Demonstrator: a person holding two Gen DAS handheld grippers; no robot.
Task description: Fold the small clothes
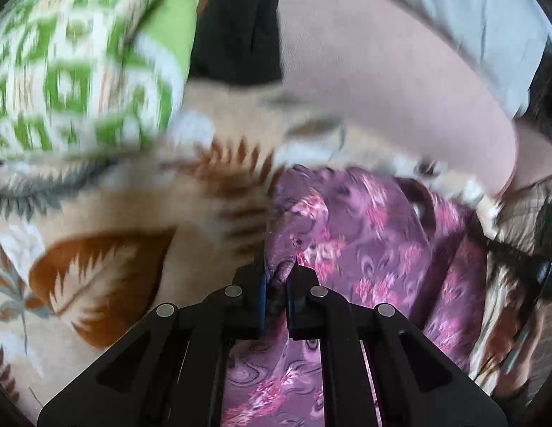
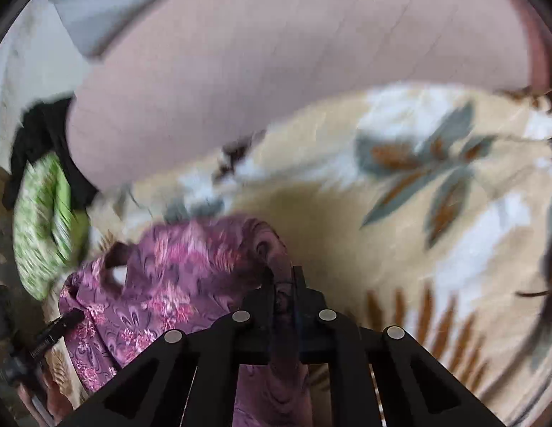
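A purple garment with pink flowers (image 1: 375,235) hangs between my two grippers above a beige blanket with leaf prints (image 1: 108,213). My left gripper (image 1: 278,270) is shut on one bunched edge of it. My right gripper (image 2: 283,277) is shut on another bunched edge of the same garment (image 2: 176,267), and the cloth droops to the left toward the other gripper's tip (image 2: 67,318). The right gripper also shows at the right edge of the left wrist view (image 1: 518,256). Both views are motion-blurred.
A green and white patterned cloth (image 1: 69,67) lies bunched at the blanket's far left, also in the right wrist view (image 2: 44,220). A black cloth (image 1: 237,25) lies beside it. A pink wall or headboard (image 2: 293,71) rises behind the blanket (image 2: 436,213).
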